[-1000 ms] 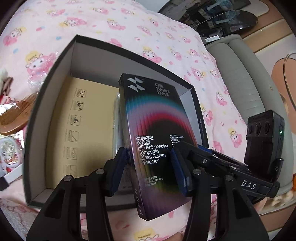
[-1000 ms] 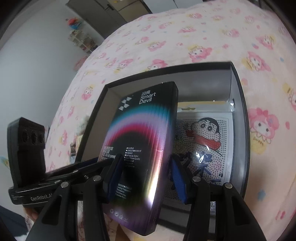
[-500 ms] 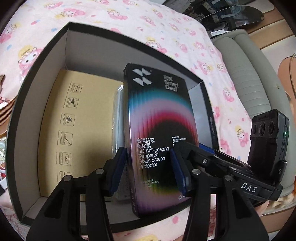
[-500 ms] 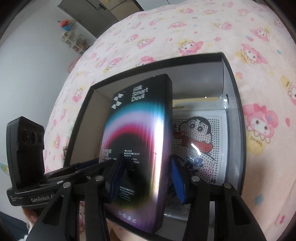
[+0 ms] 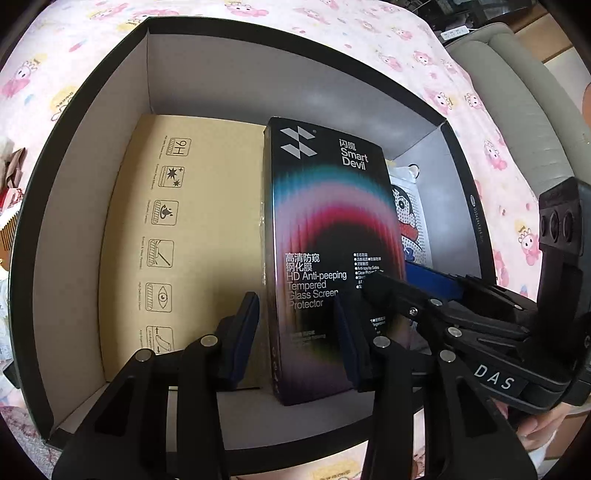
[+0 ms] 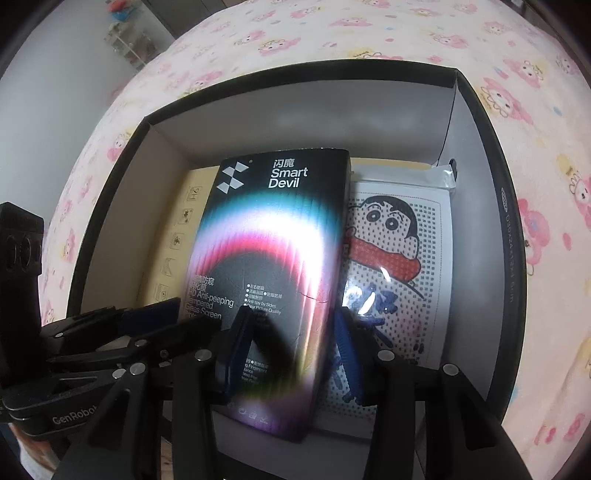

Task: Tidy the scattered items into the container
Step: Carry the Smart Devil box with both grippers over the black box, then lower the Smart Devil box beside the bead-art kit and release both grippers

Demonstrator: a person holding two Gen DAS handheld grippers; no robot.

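A black Smart Devil screen protector box [image 5: 325, 236] [image 6: 273, 258] with a rainbow arc is held low inside the black-rimmed container [image 5: 221, 85] [image 6: 509, 258]. My left gripper [image 5: 295, 336] and my right gripper [image 6: 291, 350] both grip its near end, one on each long edge. Under it lie a tan cardboard package [image 5: 177, 236] on the left and a bagged cartoon bead picture [image 6: 399, 266] on the right. I cannot tell whether the box touches the items below.
The container sits on a pink cartoon-print bedspread [image 6: 369, 33]. A grey sofa arm [image 5: 517, 85] stands past the bed on the right of the left wrist view. Loose items, including a wooden comb [image 5: 7, 229], lie left of the container.
Both grippers have carried the screen protector box forward and down into the container. It now lies flatter and deeper between the tan package and the cartoon picture.
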